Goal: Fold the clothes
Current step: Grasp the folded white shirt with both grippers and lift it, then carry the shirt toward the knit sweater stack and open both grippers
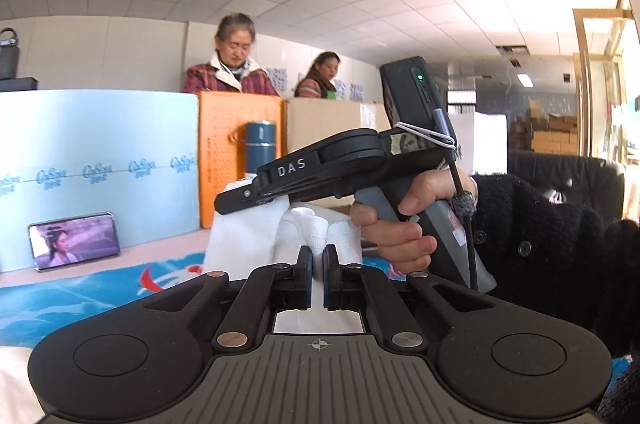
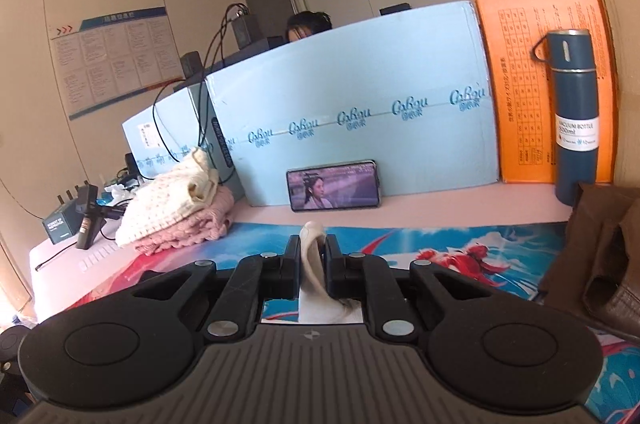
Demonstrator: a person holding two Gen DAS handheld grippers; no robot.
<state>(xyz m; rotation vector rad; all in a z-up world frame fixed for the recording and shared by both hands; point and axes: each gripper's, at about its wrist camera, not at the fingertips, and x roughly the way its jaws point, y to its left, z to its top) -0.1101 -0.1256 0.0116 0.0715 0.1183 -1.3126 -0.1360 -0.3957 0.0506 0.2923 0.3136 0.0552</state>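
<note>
Up off the mat, the white garment [image 1: 248, 236] hangs bunched between both tools: the left gripper [image 1: 318, 258] pinches a fold of it, and the right gripper [image 2: 313, 256] clamps another edge. Beneath lies the blue printed mat [image 2: 440, 244], bare ahead to the phone [image 2: 333, 190]. Folded knitwear [image 2: 176, 208] sits left, a brown garment [image 2: 600, 256] right.

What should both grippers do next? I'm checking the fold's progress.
Probably lower together toward the mat and lay the cloth flat: the left gripper and right gripper each pinch the white cloth, held bunched above it.
</note>
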